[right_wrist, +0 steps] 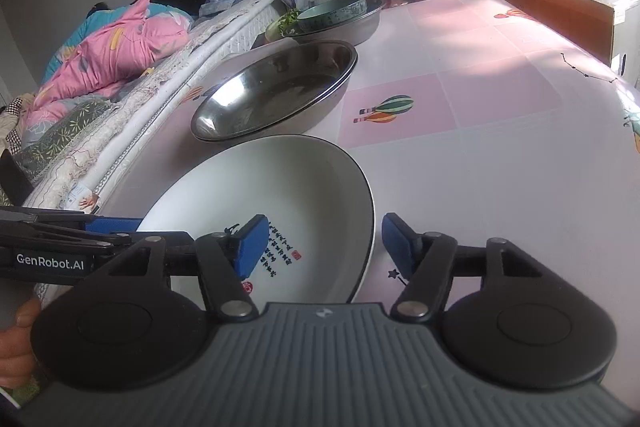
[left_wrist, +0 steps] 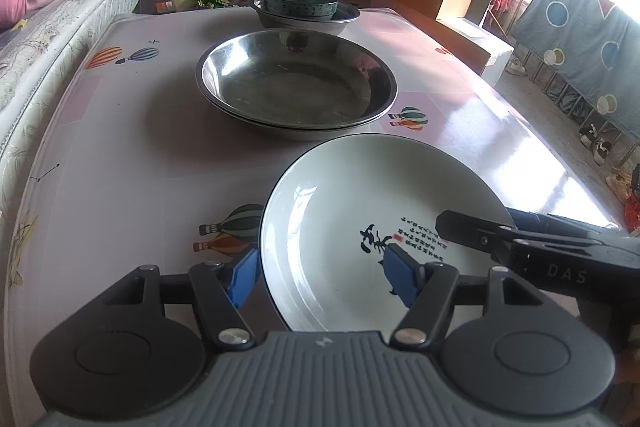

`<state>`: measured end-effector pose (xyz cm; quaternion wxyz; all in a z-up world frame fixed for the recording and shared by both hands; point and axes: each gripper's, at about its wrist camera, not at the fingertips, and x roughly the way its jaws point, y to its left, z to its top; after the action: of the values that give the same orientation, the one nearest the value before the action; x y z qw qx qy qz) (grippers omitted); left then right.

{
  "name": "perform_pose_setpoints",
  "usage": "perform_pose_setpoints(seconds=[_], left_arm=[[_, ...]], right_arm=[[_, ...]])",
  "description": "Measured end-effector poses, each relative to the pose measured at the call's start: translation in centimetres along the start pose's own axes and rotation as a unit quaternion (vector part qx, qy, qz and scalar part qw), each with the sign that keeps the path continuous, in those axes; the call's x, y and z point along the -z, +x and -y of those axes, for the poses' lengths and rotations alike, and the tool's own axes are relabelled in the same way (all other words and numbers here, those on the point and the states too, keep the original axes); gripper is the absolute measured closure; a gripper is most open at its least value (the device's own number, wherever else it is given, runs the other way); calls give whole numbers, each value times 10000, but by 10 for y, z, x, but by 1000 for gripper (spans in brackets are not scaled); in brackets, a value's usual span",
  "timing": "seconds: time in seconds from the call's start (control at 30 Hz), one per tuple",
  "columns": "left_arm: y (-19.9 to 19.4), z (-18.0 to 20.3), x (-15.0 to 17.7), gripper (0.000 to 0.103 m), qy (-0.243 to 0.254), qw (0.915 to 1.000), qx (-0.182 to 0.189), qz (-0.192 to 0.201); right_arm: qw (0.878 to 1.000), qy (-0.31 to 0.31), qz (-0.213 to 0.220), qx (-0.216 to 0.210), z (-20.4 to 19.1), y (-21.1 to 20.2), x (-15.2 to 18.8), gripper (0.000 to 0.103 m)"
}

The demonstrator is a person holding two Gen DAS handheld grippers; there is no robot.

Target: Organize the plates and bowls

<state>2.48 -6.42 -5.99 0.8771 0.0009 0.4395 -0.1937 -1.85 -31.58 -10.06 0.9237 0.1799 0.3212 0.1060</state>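
White plate point(left_wrist: 360, 219) with dark rim and black script lies flat on table point(left_wrist: 132, 147) near front edge, just in front of stacked steel basins point(left_wrist: 296, 83). Teal bowl point(left_wrist: 301, 3) sits inside further steel basin point(left_wrist: 344, 18) at far end. Left gripper point(left_wrist: 320, 277): jaws apart, straddling plate's left rim, pads not pressing. Right gripper point(right_wrist: 322, 247): jaws apart, straddling plate's right rim, clear of it. Bed point(right_wrist: 120, 67) alongside table.

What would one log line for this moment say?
white plate: on table | left gripper: open, straddling its rim | right gripper: open, straddling its rim | steel bowls: stacked behind
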Motion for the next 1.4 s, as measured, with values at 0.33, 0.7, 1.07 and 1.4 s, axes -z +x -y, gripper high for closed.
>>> perform_pose_setpoints(seconds=[0.33,0.7,1.07,1.4], left_arm=[[9,-17,7,9,-413,9982,432,-61],[10,-22,9,0,-407,9979,492,64],[8,-29,11,0,-580,9962,640,112],[9,-30,11,0,-587,9961,654,110]], right_arm=[[9972,601,188,-396,10,-1,4,1],[9956,745,203,-536,17,-3,4,1],[9964,687,178,-455,13,-1,3,1],[9888,1221,271,-819,31,-5,4,1]])
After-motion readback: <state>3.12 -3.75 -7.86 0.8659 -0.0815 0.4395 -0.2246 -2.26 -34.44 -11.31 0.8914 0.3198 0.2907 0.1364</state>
